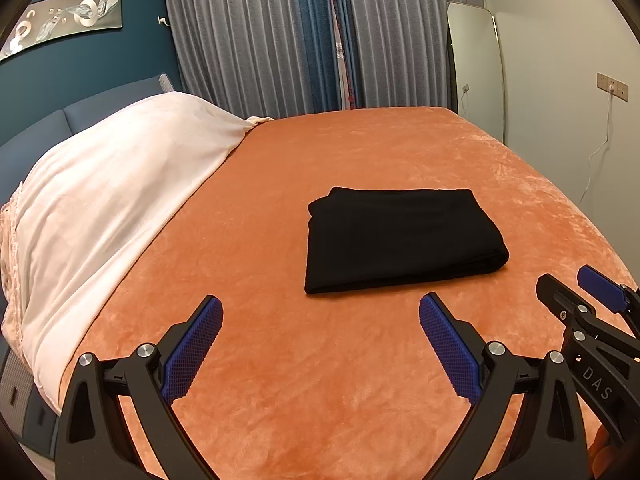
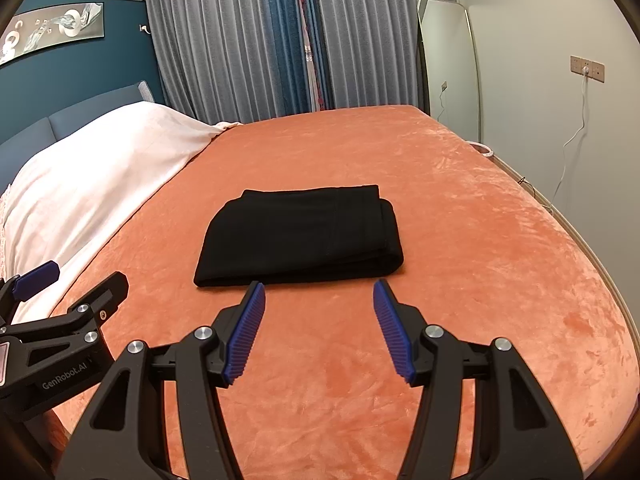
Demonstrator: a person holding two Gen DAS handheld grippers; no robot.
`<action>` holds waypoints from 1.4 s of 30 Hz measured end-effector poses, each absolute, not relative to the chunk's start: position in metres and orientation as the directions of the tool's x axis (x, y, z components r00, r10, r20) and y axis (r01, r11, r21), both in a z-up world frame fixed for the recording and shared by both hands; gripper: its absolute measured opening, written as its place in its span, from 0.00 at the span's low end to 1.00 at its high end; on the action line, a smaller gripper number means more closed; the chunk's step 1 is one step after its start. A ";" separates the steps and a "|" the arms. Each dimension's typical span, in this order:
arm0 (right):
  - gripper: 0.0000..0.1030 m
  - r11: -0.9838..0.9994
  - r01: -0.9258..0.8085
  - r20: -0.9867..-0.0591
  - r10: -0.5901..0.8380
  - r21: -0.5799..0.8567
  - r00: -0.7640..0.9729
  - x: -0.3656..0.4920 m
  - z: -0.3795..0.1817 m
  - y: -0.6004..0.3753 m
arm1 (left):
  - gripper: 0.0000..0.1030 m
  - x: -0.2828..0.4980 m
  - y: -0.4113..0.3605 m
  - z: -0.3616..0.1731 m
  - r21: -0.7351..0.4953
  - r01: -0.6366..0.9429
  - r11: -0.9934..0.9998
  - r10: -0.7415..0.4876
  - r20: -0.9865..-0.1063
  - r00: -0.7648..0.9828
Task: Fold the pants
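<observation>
The black pants (image 1: 400,240) lie folded into a thick rectangle on the orange bedspread (image 1: 320,360), in the middle of the bed; they also show in the right wrist view (image 2: 300,236). My left gripper (image 1: 320,308) is open and empty, held above the bedspread just short of the pants' near edge. My right gripper (image 2: 319,294) is open and empty, its fingertips close to the pants' near edge. The right gripper shows at the right edge of the left wrist view (image 1: 572,284). The left gripper shows at the left edge of the right wrist view (image 2: 80,276).
A white blanket (image 1: 112,208) covers the pillows at the head of the bed on the left. Grey and blue curtains (image 1: 304,36) hang behind the bed. A mirror (image 1: 476,72) leans on the right wall, with a cable hanging from a wall socket (image 1: 612,88).
</observation>
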State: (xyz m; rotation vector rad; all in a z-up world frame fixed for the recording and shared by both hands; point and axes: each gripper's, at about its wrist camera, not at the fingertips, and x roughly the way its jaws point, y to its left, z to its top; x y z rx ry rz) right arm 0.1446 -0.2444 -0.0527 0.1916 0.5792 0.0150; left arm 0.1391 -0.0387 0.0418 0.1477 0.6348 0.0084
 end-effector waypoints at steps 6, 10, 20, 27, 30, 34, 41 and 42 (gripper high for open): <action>0.53 0.982 0.039 -0.545 0.070 0.186 0.835 0.144 -0.054 -0.243 | 0.94 0.138 -0.039 0.040 0.137 0.036 0.990 0.053 -0.596 0.801; 0.53 0.982 0.040 -0.549 0.070 0.187 0.833 0.144 -0.055 -0.242 | 0.94 0.138 -0.040 0.038 0.140 0.032 0.990 0.059 -0.598 0.799; 0.53 0.980 0.046 -0.553 0.070 0.192 0.830 0.142 -0.057 -0.245 | 0.94 0.136 -0.041 0.036 0.146 0.029 0.989 0.063 -0.589 0.806; 0.53 0.981 0.047 -0.555 0.068 0.191 0.829 0.143 -0.057 -0.247 | 0.94 0.137 -0.041 0.034 0.146 0.030 0.989 0.063 -0.595 0.801; 0.53 0.981 0.049 -0.555 0.066 0.190 0.829 0.142 -0.058 -0.246 | 0.94 0.137 -0.043 0.035 0.148 0.054 0.987 0.046 -0.597 0.801; 0.53 0.980 0.051 -0.558 0.066 0.192 0.827 0.142 -0.059 -0.248 | 0.94 0.137 -0.046 0.035 0.144 0.078 0.987 0.024 -0.598 0.801; 0.54 0.980 0.056 -0.561 0.063 0.193 0.825 0.143 -0.061 -0.251 | 0.95 0.138 -0.049 0.035 0.113 0.098 0.989 -0.012 -0.596 0.803; 0.53 0.979 0.057 -0.562 0.063 0.194 0.825 0.143 -0.061 -0.251 | 0.95 0.137 -0.048 0.035 0.096 0.102 0.990 -0.026 -0.591 0.806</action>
